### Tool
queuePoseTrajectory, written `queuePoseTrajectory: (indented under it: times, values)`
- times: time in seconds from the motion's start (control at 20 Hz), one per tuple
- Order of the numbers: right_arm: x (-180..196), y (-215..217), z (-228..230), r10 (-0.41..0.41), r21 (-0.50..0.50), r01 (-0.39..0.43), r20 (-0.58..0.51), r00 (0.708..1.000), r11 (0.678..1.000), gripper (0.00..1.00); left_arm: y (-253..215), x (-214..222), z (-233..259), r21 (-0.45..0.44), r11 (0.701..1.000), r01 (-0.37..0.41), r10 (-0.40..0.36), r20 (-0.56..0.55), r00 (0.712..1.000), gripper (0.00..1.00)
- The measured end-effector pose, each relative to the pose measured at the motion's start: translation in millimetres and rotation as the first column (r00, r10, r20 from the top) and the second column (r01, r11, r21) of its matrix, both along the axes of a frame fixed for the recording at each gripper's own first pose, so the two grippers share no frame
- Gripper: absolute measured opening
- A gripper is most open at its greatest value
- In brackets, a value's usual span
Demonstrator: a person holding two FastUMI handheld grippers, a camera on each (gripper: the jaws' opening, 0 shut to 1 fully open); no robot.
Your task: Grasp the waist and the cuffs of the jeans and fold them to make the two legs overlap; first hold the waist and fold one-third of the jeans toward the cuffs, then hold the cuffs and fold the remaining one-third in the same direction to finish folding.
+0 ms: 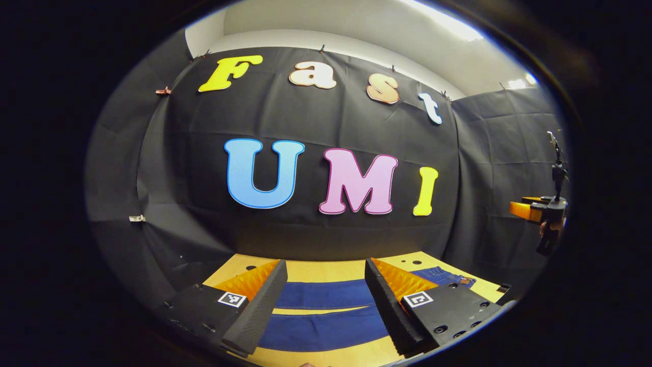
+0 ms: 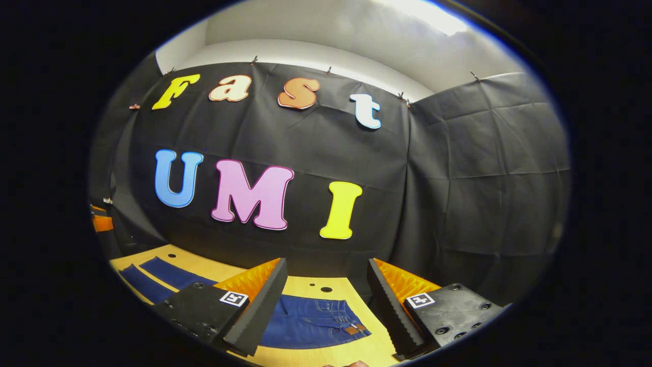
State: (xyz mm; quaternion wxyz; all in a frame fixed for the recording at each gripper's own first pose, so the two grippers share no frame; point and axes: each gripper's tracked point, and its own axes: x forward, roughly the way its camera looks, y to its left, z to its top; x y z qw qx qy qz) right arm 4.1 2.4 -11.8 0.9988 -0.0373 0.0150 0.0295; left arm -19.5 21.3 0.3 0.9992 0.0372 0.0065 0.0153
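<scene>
you are holding your left gripper point(image 1: 326, 306) above the table point(image 1: 326, 271) with its jaws spread wide and nothing between them, and it is hanging clear of the cloth rather than touching it. through the gap between its fingers point(image 1: 257, 311) you are looking down on the jeans point(image 1: 326, 311), which are lying flat on the wooden tabletop with the two legs running side by side across the left gripper view, a thin strip of bare wood showing between them. the waist end is lying off to the right in that view, past the right-hand finger. far out at the right edge of the same view you are seeing your other gripper, held up in the air well apart from the jeans. your right gripper point(image 2: 326, 306) is likewise standing open, jaws wide and empty, hovering over the table point(image 2: 367, 351) without contact. between its fingers point(image 2: 257, 311) you are looking at the waist of the jeans point(image 2: 316, 321), where the pockets, stitching and a small brown patch at the waistband are showing, and the legs are stretching away to the left in the right gripper view toward the far side of the tabletop. a few small dark holes are dotting the wood just beyond the waistband. the jeans are lying unfolded, with neither the waist nor the cuffs gripped.
</scene>
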Motion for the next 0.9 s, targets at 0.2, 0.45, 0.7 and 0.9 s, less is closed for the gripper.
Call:
queuePoseTrajectory:
  times: [0.2,0.45,0.7,0.9]
  values:
    - [17,13,-29,0.125,-0.007,-0.127,-0.102,0.987,0.992,0.96,6,-10,-19,0.034,0.993,0.116,-0.113,-0.090,0.990,0.96]
    - [29,22,-98,0.259,-0.057,-0.293,-0.327,0.909,0.955,0.96,34,-7,-64,0.276,0.914,0.297,-0.223,-0.270,0.937,0.94]
    - [19,61,-193,0.429,-0.069,-0.565,-0.577,0.695,0.822,0.97,37,-10,-158,0.270,0.757,0.596,-0.371,-0.573,0.731,0.98]
    - [14,70,-268,0.467,-0.088,-0.761,-0.742,0.481,0.643,0.97,60,-5,-228,0.212,0.676,0.706,-0.345,-0.756,0.557,0.98]
